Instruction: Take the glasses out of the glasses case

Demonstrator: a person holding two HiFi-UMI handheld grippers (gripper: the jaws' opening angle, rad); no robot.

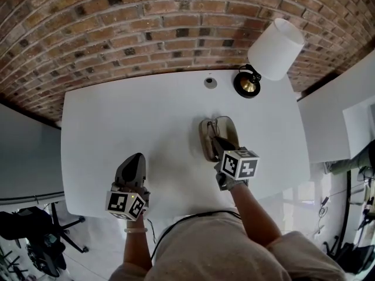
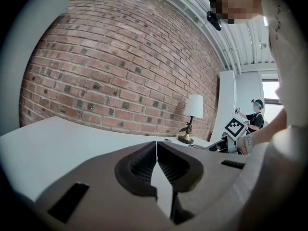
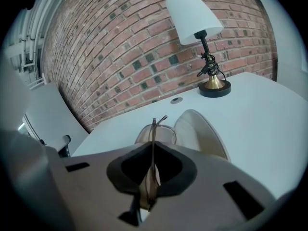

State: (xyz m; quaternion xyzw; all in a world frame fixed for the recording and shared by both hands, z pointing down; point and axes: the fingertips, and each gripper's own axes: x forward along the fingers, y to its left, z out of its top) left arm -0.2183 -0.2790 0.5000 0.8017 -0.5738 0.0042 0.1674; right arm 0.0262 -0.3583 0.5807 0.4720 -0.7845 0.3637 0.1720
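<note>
An open beige glasses case (image 1: pixel 225 127) lies on the white table (image 1: pixel 117 133), right of the middle. In the right gripper view its lid (image 3: pixel 202 131) lies tipped back to the right. My right gripper (image 1: pixel 218 143) reaches into the case and is shut on the thin-framed glasses (image 3: pixel 154 126), which stand edge-on between its pads (image 3: pixel 152 153) over the case's base. My left gripper (image 1: pixel 137 158) rests near the table's front left, well apart from the case. Its jaws (image 2: pixel 157 150) are shut with nothing between them.
A lamp with a white shade (image 1: pixel 274 48) and a brass base (image 1: pixel 248 84) stands at the table's back right. A small round disc (image 1: pixel 210 82) lies near the back edge. A brick wall runs behind the table. Another person stands far off at the right in the left gripper view.
</note>
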